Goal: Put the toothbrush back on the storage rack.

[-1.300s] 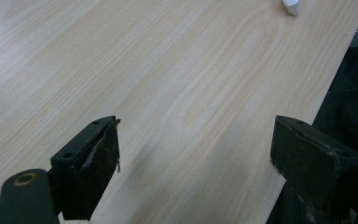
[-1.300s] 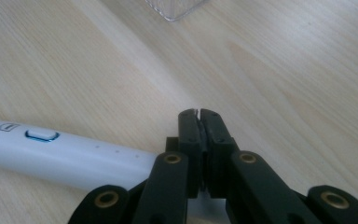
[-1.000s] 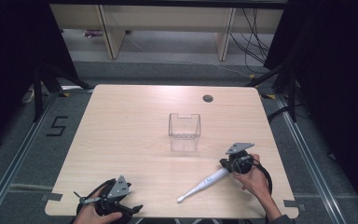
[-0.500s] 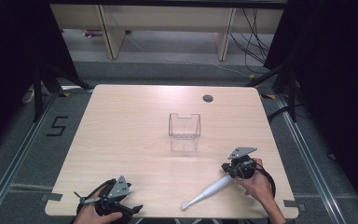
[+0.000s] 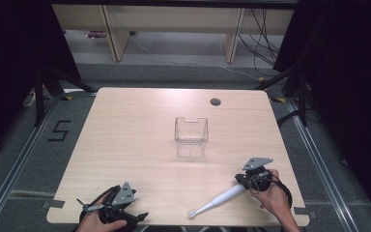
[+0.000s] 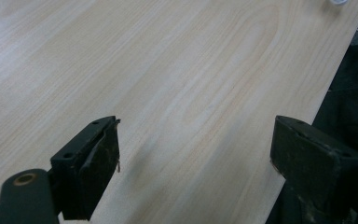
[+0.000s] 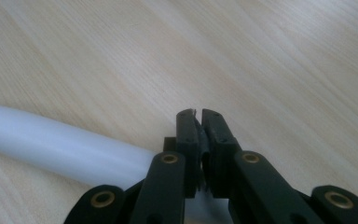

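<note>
**Toothbrush Held Low at the Table's Near Edge**

The right gripper (image 5: 244, 181), jaws pressed together, pinches the handle end of a white electric toothbrush (image 5: 218, 198) near the table's (image 5: 135, 140) near right corner; its head points toward the near edge, probably so it can be swung up and carried. A clear holder (image 5: 191, 131) stands mid-table, well apart, with bare wood all around it. The left gripper (image 6: 193, 154) rests at the near left corner, jaws spread on nothing, likely kept clear of the working side.
</note>
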A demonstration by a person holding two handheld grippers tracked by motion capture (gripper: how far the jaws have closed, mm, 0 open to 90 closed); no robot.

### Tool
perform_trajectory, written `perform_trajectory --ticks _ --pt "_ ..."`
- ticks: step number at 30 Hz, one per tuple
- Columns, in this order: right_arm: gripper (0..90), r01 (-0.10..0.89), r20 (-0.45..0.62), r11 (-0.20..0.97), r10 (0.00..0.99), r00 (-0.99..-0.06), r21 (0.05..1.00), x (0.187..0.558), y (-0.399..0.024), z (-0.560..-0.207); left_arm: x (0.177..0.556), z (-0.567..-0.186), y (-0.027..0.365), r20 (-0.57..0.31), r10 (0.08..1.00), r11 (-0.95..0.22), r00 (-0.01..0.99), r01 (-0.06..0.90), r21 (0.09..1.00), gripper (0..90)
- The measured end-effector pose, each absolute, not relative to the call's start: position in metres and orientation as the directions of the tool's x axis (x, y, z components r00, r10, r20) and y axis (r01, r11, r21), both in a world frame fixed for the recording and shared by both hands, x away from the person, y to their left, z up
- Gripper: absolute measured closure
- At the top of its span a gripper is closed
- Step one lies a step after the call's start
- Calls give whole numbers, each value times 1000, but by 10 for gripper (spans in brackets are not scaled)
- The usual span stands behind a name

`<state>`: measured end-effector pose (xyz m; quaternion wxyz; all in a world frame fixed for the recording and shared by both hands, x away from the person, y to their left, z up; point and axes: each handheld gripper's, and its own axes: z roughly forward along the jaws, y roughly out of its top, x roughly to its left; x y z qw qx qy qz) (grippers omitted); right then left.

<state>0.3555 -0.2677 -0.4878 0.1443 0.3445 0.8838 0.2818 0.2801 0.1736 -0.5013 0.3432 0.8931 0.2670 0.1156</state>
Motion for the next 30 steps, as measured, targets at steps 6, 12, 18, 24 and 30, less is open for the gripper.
perform_trajectory --ticks 6,12,18,24,30 --pt "856 569 -36 570 724 -688 593 348 -272 -488 280 -501 174 23 557 -622 830 398 674 150" --pt "854 583 -26 554 738 -674 594 342 -275 -486 281 -501 174 21 553 -626 833 398 671 150" --pt "851 576 -32 563 731 -682 592 337 -285 -485 280 -501 174 23 557 -621 830 398 676 150" --pt "842 544 -68 572 725 -685 614 334 -289 -487 281 -501 174 20 554 -625 832 400 670 150" --pt "840 561 -59 561 737 -673 609 326 -290 -485 280 -501 174 24 555 -622 832 395 676 149"
